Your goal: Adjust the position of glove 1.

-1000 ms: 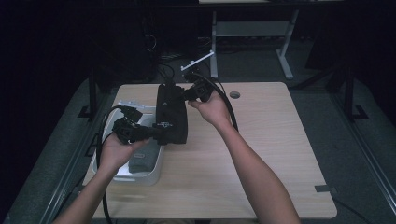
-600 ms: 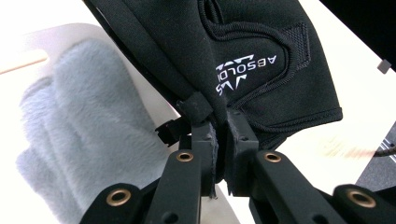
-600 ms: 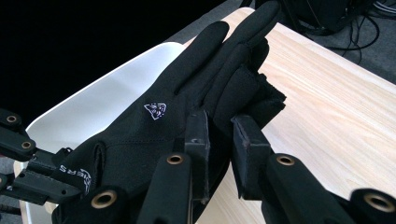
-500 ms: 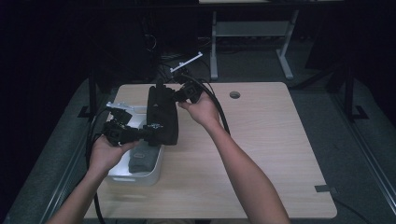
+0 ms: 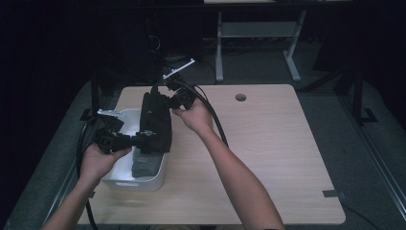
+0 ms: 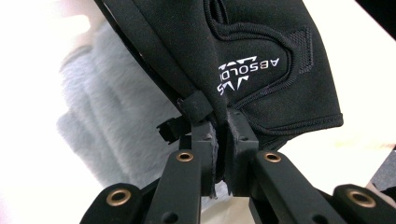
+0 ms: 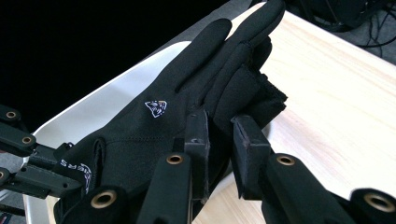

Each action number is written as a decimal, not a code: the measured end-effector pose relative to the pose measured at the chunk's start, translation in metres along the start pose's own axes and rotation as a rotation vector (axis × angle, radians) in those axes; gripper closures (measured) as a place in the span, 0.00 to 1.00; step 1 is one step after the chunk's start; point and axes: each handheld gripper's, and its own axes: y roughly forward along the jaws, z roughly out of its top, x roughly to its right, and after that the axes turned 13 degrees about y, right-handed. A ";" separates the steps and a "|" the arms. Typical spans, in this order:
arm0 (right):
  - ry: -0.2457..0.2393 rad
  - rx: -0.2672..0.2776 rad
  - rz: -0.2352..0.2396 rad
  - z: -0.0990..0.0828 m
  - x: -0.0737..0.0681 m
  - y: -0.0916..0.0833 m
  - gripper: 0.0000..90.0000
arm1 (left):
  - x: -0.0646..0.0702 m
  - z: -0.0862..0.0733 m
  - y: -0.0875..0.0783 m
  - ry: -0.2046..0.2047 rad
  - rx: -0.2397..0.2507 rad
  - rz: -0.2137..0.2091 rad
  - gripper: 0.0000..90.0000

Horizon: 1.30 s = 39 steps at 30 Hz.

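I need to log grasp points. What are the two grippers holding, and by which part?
Both hold one black glove over the white bin: the left gripper by its cuff edge, the right gripper at the finger end.

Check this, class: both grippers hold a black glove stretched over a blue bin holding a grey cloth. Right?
Not quite. The bin is white, not blue, as the high view shows. The rest stands: both grippers hold the black glove over it, above the grey cloth.
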 end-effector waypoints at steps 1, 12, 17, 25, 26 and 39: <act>-0.010 -0.001 0.001 0.000 0.000 0.003 0.86 | -0.002 -0.002 0.000 0.000 -0.005 0.001 0.94; 0.002 -0.021 0.018 -0.003 -0.010 0.028 0.86 | -0.013 -0.019 -0.004 -0.026 -0.032 0.018 0.94; -0.002 -0.027 0.024 -0.005 -0.011 0.038 0.86 | -0.018 -0.026 -0.003 -0.032 -0.051 0.022 0.94; 0.011 -0.053 0.032 -0.016 -0.006 0.050 0.85 | -0.018 -0.034 0.005 -0.036 -0.089 0.016 0.93; 0.011 -0.057 0.030 -0.018 -0.005 0.052 0.85 | -0.018 -0.035 0.007 -0.037 -0.092 0.016 0.93; 0.027 -0.101 0.026 -0.033 0.004 0.064 0.86 | -0.023 -0.045 0.018 -0.047 -0.144 -0.001 0.92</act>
